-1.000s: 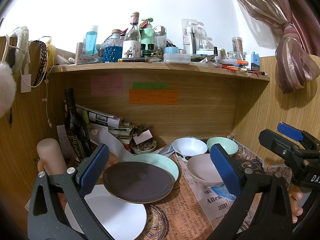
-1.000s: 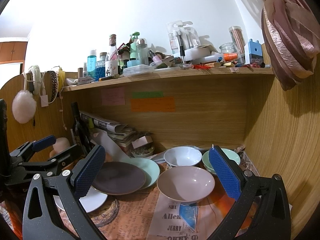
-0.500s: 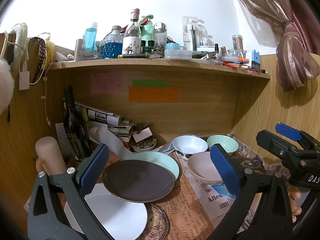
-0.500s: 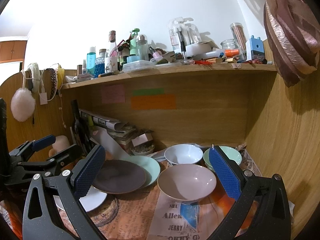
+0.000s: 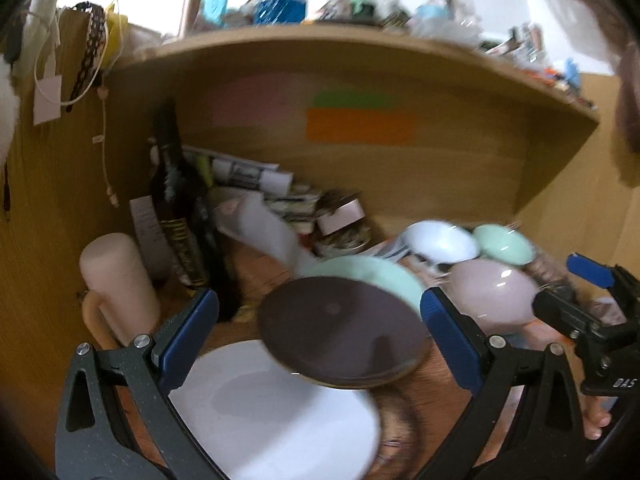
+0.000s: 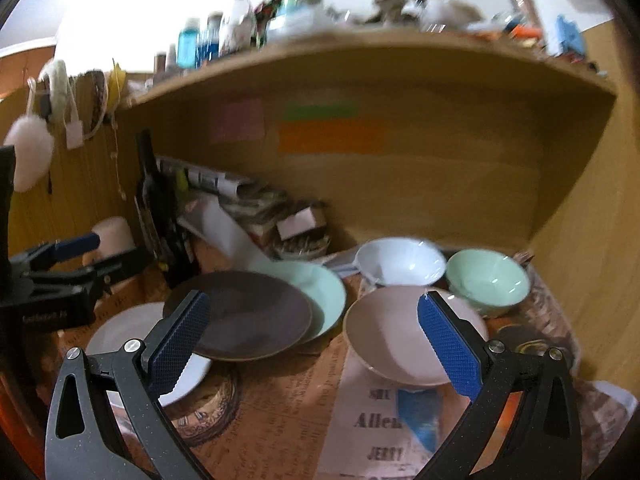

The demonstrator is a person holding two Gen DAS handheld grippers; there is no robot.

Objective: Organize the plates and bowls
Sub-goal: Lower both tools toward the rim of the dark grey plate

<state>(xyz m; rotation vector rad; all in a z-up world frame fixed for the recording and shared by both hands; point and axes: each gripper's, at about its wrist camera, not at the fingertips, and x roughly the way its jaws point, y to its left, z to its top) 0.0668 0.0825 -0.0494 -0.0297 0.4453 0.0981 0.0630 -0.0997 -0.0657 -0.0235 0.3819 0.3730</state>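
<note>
A pale cylinder (image 5: 116, 276) is standing outside the left fingers (image 5: 188, 332) of the left gripper (image 5: 318, 340), with a dark bottle (image 5: 176, 216) rising just behind them; both sets of fingers are standing wide open and gripping nothing. Between the left gripper's fingers a white plate (image 5: 272, 412) is lying low on the worktop (image 5: 248, 276), and a brown plate (image 5: 344, 332) is overlapping its far edge; behind the brown plate a mint plate (image 5: 368, 276) is peeking out, the brown one resting partly over it. Beyond the right finger of that gripper a pink bowl (image 5: 496, 292) is sitting, with a white bowl (image 5: 440, 240) and a mint bowl (image 5: 504, 244) side by side behind it; the right gripper's body is showing at the far right edge, a hand (image 5: 592, 416) holding it.

In the right wrist view the left gripper is hovering at the far left, outside the fingers; the right gripper (image 6: 316, 344) is hanging over newspaper (image 6: 372, 420) spread on the worktop. Its left finger is crossing in front of the white plate (image 6: 120, 328) and the brown plate (image 6: 248, 312); the mint plate (image 6: 320, 292) is lying between the fingers, and the right finger is overlapping the pink bowl (image 6: 392, 336). The white bowl (image 6: 400, 260) is sitting beyond the finger tips, the mint bowl (image 6: 488, 280) just outside the right finger; a cluttered shelf (image 6: 360, 52) is spanning the top, much of it blurred.
</note>
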